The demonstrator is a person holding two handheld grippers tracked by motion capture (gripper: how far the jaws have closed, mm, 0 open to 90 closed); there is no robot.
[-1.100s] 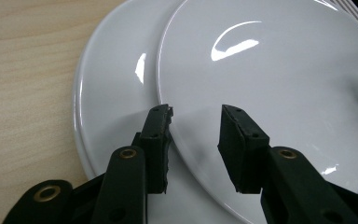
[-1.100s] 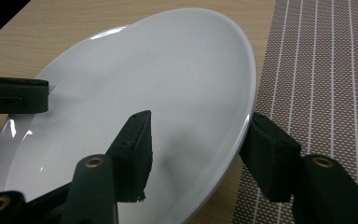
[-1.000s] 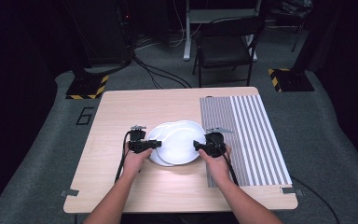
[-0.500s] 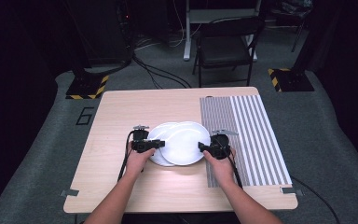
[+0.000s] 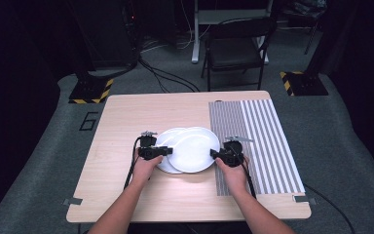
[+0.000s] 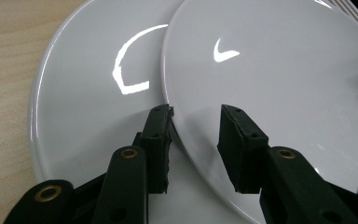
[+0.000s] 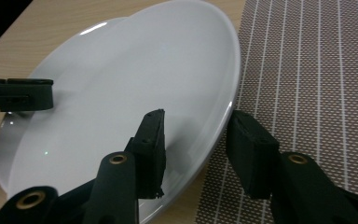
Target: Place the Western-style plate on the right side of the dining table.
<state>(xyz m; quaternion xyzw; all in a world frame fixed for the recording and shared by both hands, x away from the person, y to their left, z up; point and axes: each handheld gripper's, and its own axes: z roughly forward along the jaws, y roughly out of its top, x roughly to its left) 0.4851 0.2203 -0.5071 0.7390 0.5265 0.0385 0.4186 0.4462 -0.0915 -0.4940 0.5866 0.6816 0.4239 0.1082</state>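
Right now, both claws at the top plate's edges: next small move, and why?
Probably close both claws on the top plate before lifting. The left claw and right claw each straddle its rim with jaws apart, one jaw above and one below, so neither grips yet. It overlaps the lower plate and reaches the striped mat; lifting ungripped could let it slide.

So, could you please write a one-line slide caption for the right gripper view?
Open right gripper straddling the rim of the upper round white plate, beside the brown striped placemat.
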